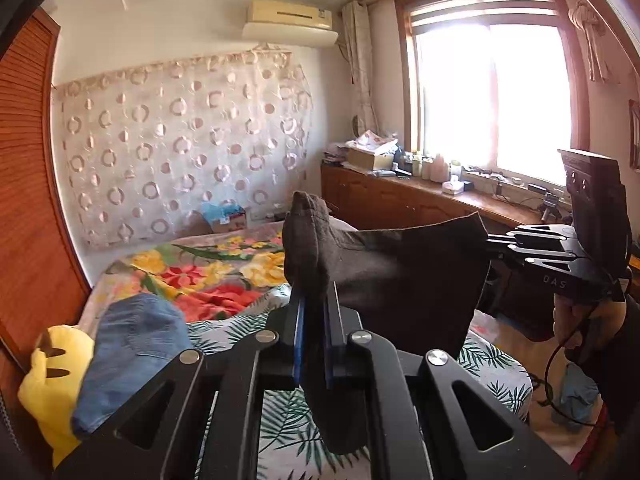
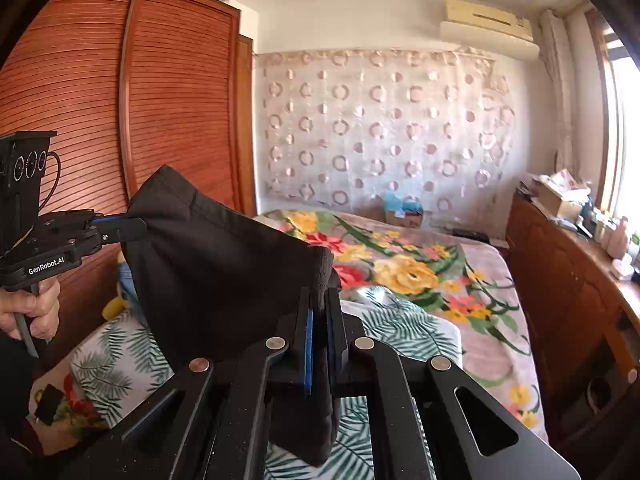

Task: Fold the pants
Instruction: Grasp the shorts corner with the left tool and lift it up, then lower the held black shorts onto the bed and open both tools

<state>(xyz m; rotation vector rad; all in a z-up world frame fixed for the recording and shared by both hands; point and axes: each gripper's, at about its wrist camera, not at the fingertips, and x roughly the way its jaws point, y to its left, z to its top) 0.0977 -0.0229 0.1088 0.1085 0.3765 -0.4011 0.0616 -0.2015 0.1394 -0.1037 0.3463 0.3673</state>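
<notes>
Above the bed [image 2: 460,320]: dark pants [image 1: 400,276] hung between left gripper [image 1: 314,300] and right gripper [image 2: 320,312], jaws clamped on fabric. Risk: thin corner bites slipping, garment dropping crumpled.

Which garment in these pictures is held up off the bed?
The dark pants, clamped between the left gripper and the right gripper. The blue denim garment lies on the bed beside a yellow plush toy.

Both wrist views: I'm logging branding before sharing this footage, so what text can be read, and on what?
"GenRobot.AI": on the left gripper body, right wrist view.
"DAS": on the right gripper body, left wrist view; possibly part of a longer word.
Air conditioner sticker: too small to read.
</notes>
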